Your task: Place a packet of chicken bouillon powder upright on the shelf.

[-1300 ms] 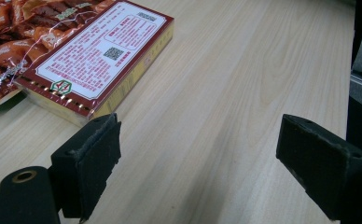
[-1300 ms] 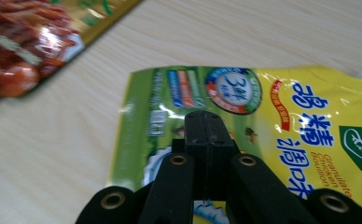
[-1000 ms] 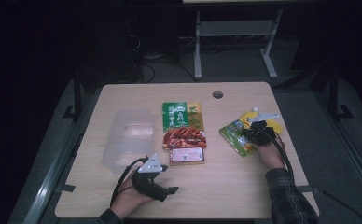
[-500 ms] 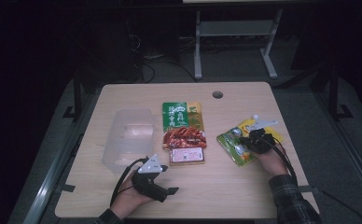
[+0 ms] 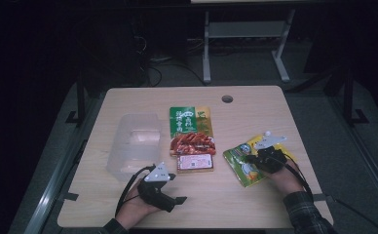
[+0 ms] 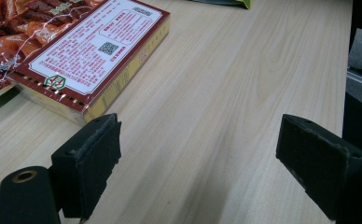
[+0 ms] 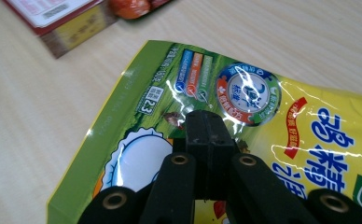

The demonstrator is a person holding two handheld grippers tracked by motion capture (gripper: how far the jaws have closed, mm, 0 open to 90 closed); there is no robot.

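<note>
A green and yellow snack packet [image 5: 242, 170] lies on the right side of the wooden table [image 5: 255, 112]. My right gripper [image 5: 255, 158] sits on top of it. In the right gripper view the jaws are pressed together at the packet's printed face [image 7: 272, 116], shut on its film [image 7: 208, 133]. My left gripper [image 5: 175, 195] rests near the table's front edge. Its jaws stand wide open over bare wood [image 6: 198, 154], with nothing between them. A red and white box [image 6: 95, 56] lies just beyond its left jaw.
A clear plastic container [image 5: 131, 144] stands at the left. A green and red snack packet [image 5: 191, 127] lies in the middle, with the red box [image 5: 195, 162] at its near end. A cable hole [image 5: 227, 99] sits near the far edge.
My right gripper has moved toward the front edge, and the green and yellow packet has come along with it. The left gripper has stayed in place.
</note>
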